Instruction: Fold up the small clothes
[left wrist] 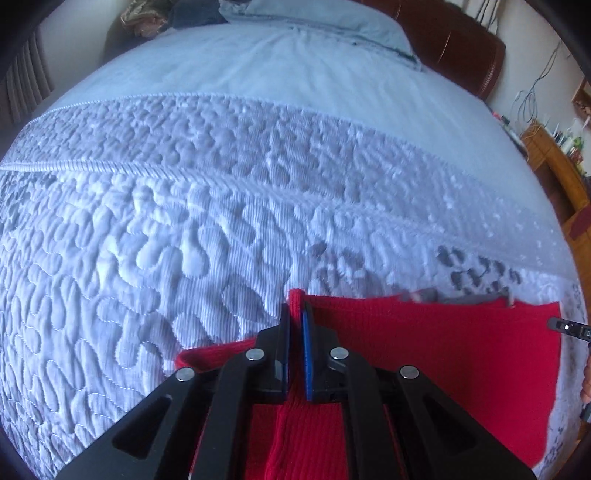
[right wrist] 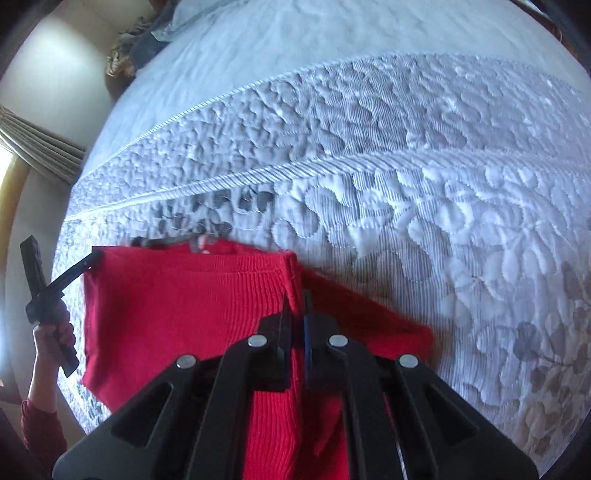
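A red knitted garment point(left wrist: 424, 350) is held stretched above the quilted bedspread point(left wrist: 184, 221), close to the near edge of the bed and well apart from the pillows point(left wrist: 314, 18) at its far end. One top corner of the garment is pinched in the left gripper point(left wrist: 295, 321), whose jaws are pressed together on a ridge of red knit; the other top corner is pinched the same way in the right gripper point(right wrist: 297, 310). In the right wrist view the left gripper point(right wrist: 94, 258) is seen at the garment's far corner, held by a hand point(right wrist: 51, 332).

The step in hand is judged to be the laying of the garment flat on the bedspread before it is folded. It is done best if both corners are kept level with each other and the top edge is kept taut, so that no slack gathers in the middle. The lower hem should be allowed to touch the bedspread first, and the rest drawn out from it. The grips should not be released until the knit lies smooth, since a soft knit is likely to bunch.
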The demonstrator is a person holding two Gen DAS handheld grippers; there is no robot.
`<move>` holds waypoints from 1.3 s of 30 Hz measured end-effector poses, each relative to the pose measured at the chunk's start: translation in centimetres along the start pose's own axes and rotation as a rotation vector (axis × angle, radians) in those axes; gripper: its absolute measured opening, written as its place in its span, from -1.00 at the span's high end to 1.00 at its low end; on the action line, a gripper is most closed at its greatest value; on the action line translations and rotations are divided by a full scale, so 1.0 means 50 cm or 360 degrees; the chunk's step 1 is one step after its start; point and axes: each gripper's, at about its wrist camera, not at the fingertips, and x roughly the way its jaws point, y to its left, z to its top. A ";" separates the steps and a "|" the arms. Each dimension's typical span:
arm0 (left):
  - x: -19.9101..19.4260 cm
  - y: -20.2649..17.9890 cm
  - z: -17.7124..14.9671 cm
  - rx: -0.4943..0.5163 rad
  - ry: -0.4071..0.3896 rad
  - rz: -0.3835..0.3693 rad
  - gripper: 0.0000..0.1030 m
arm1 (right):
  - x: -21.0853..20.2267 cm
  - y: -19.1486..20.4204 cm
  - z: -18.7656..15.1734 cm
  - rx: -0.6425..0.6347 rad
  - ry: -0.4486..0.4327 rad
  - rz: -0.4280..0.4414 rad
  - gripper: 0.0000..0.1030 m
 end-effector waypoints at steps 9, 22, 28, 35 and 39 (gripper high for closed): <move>-0.002 0.004 0.002 -0.0067 0.0053 0.0050 0.63 | -0.003 0.001 -0.019 0.0010 0.0016 -0.0062 0.61; -0.264 0.038 -0.297 0.0024 0.0208 0.0028 -0.07 | -0.169 0.043 -0.360 -0.0281 0.0132 0.0129 0.03; -0.255 0.074 -0.360 -0.0166 0.0269 -0.0065 -0.07 | -0.151 0.039 -0.413 -0.0226 0.0183 0.0160 0.04; -0.236 0.040 -0.364 -0.0199 0.0303 -0.0164 -0.10 | -0.108 0.049 -0.415 -0.0193 0.0240 0.0167 0.25; -0.211 0.016 -0.363 -0.0146 0.0340 -0.0124 -0.16 | -0.102 0.050 -0.415 -0.0201 0.0243 0.0168 0.91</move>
